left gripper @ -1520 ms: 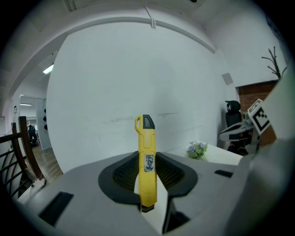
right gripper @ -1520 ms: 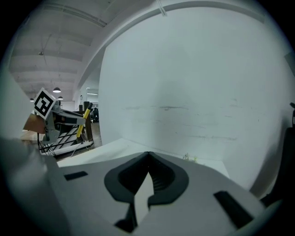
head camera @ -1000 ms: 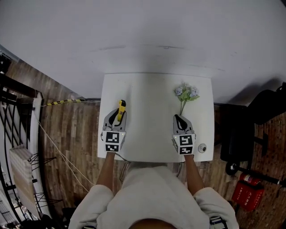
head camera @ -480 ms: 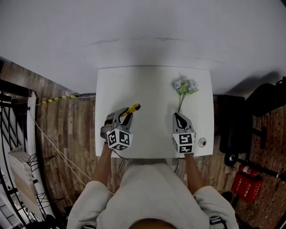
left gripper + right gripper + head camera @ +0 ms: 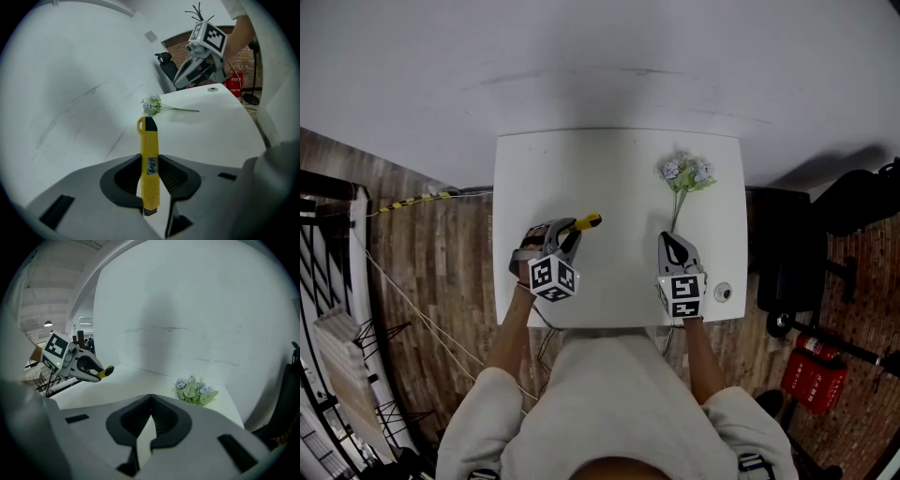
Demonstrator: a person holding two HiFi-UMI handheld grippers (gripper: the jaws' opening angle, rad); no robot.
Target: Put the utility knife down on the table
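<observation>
Yellow plastic utility knife (image 5: 150, 161): label print too small to read. Small round grey object (image 5: 723, 292) on white table (image 5: 609, 169): too small to identify.

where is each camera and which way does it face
Head view: on the person's head, facing steeply down at the white table; forearms, left gripper, right gripper show.
Left gripper view: on that gripper, along jaws shut on the yellow utility knife.
Right gripper view: on that gripper, along shut jaws toward the wall.
Both gripper views share the flower sprig.
</observation>
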